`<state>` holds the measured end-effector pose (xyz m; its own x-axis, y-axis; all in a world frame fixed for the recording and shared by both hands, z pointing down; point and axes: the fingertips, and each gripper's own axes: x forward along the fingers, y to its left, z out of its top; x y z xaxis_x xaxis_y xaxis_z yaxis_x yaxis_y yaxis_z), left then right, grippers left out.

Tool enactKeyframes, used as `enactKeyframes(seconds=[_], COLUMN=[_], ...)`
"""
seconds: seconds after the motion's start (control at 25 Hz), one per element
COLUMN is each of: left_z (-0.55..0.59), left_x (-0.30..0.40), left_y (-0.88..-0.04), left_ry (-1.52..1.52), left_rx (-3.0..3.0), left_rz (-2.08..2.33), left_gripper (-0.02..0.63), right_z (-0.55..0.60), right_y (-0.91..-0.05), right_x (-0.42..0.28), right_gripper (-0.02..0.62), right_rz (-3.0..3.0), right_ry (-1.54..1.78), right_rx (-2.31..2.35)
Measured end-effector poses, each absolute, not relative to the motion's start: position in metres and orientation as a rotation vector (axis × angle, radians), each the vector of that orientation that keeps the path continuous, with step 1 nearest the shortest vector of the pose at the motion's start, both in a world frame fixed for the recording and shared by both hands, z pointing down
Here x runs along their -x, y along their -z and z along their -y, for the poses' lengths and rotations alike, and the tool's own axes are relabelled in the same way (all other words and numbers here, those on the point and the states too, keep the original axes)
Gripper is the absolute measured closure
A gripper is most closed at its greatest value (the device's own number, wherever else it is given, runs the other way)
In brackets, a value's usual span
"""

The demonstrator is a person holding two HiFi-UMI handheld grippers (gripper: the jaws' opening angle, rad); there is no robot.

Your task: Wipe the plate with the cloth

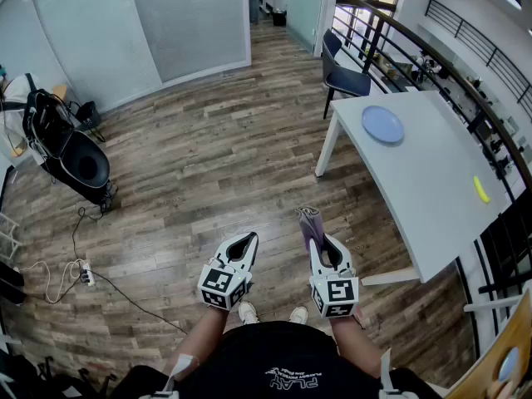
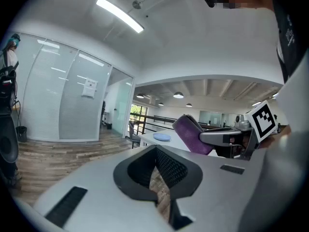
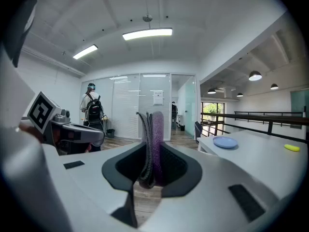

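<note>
A light blue plate (image 1: 382, 125) lies on the far part of the white table (image 1: 424, 181), well ahead and right of both grippers. My right gripper (image 1: 313, 225) is shut on a folded purple cloth (image 1: 311, 220), which sticks up past the fingertips; in the right gripper view the cloth (image 3: 152, 144) stands upright between the jaws, with the plate (image 3: 225, 142) off to the right. My left gripper (image 1: 243, 244) is held beside it over the wooden floor, its jaws closed with nothing between them (image 2: 157, 170). The left gripper view shows the cloth (image 2: 192, 134) and the distant plate (image 2: 161, 137).
A small yellow object (image 1: 481, 189) lies near the table's right edge. A dark chair (image 1: 342, 75) stands at the table's far end. A black stroller-like object (image 1: 66, 148) and cables (image 1: 75, 268) are on the floor at left. A railing (image 1: 465, 65) runs behind the table.
</note>
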<state>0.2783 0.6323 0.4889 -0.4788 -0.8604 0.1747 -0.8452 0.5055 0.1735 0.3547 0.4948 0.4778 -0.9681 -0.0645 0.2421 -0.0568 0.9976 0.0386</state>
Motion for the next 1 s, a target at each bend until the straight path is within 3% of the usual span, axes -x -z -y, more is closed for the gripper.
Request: enactKeyframes(seconds=[1.0], left_z=[-0.673], left_x=[-0.264], left_y=[-0.495], left_ry=[0.118], left_rx=[-1.493], left_rz=[2.468], left_gripper=[0.593], right_z=[-0.545], right_y=[-0.475], right_x=[-0.329], right_gripper=[0.5], right_rz=[2.9], right_ry=[0.039], right_rx=[-0.067])
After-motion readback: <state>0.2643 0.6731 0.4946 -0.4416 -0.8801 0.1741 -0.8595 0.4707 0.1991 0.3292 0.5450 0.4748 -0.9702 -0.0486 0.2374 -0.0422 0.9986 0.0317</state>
